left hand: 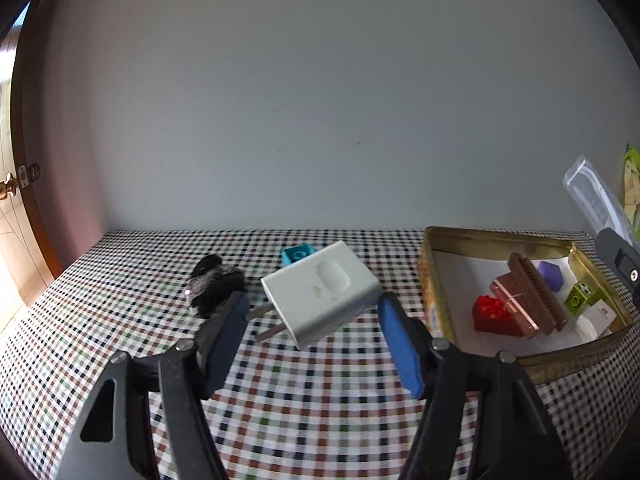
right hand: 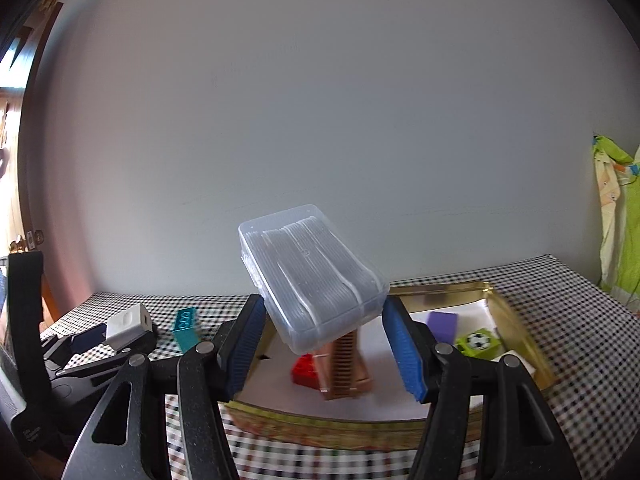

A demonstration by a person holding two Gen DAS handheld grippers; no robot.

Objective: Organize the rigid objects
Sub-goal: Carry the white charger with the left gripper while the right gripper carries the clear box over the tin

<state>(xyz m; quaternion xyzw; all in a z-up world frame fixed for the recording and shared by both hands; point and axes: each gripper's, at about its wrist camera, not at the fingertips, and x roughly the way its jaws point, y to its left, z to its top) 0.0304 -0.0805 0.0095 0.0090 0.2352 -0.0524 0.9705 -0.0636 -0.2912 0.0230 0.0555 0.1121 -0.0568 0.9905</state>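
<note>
- Blue-padded jaws of the left gripper (left hand: pixel 312 308) clamp a white plug adapter (left hand: pixel 322 294) between them, lifted clear of the checked tablecloth (left hand: pixel 280 392), tilted, its two metal prongs pointing toward the left pad.
- Likewise the right gripper (right hand: pixel 322 320) pinches a clear plastic box (right hand: pixel 312 276) by its lower end; the box stands up and leans away, with pale ribbed pieces stacked inside, hard to tell what they are.
- Below and just behind that box sits a shallow gold tin (right hand: pixel 516 332), open, lined with white paper. The box hangs over its left part.
- Inside the tin: a red brick (right hand: pixel 305 370) touching a copper-coloured finned block (right hand: pixel 346 364), then farther back a purple block (right hand: pixel 442 326) and a green block with a football print (right hand: pixel 478 342), near each other on the right side.
- From the left gripper's side the same tin (left hand: pixel 440 264) lies to the right of the adapter, the right gripper's dark finger and the box's clear corner showing above its far rim.
- On the cloth beyond the adapter rests a teal brick (left hand: pixel 298 254), partly hidden behind it.
- Left of that lies a dark, furry-looking object (left hand: pixel 214 284), blurred; I cannot say what it is.
- Farthest back a plain pale wall (left hand: pixel 320 100) meets the table edge, with a wooden door and brass knob (left hand: pixel 8 188) at the far left.
</note>
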